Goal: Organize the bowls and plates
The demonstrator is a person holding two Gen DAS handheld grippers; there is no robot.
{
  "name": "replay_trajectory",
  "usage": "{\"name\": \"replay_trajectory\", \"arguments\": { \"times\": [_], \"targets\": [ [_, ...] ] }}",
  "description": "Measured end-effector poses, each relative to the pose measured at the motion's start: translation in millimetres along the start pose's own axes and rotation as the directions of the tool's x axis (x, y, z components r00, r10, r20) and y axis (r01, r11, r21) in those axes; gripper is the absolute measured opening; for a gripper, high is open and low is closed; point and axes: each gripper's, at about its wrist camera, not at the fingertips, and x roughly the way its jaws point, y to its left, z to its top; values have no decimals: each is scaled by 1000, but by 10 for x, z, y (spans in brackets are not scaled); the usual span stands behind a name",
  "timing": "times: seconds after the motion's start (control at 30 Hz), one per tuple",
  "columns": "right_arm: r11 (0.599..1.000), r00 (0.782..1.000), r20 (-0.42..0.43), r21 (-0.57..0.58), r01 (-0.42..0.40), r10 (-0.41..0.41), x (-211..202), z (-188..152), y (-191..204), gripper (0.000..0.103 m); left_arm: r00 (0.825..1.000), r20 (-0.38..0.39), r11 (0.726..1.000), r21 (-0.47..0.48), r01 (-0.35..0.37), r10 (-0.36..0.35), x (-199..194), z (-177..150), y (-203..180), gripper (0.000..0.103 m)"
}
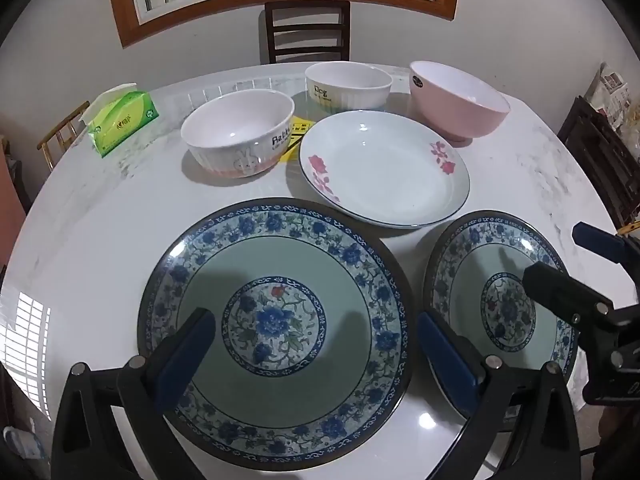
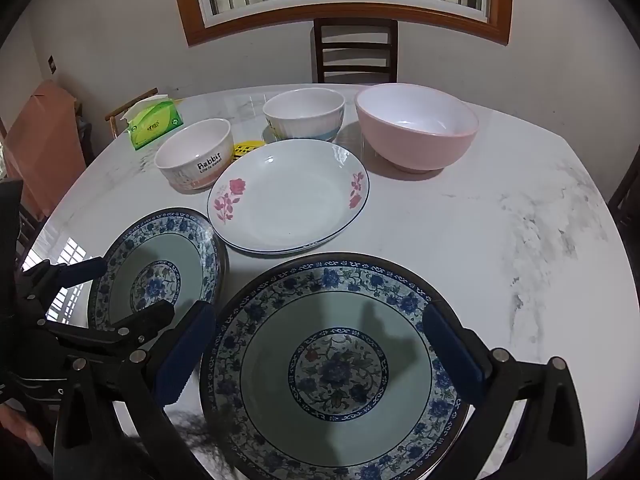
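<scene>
Both tools wide open, empty: left tool (image 1: 316, 344) over one blue plate (image 1: 276, 332), right tool (image 2: 320, 344) over its twin (image 2: 336, 368), side by side on desk. Glazed, slick, breakable imo; I'd pinch the rim.

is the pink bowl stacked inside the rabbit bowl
No, the pink bowl stands alone on the table, apart from the rabbit bowl.

white marble table (image 1: 100, 240) with three plates (image 1: 384, 168), three bowls (image 1: 240, 136), tissue box (image 1: 122, 120)
</scene>
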Motion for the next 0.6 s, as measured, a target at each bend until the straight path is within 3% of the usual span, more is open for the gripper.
{"name": "replay_trajectory", "arguments": {
  "times": [0.6],
  "targets": [
    [1000,1000,-1,-10,-11,11,13,-19,73,102,1000,2,1000,12,1,-1,-24,-33,-3,103]
  ]
}}
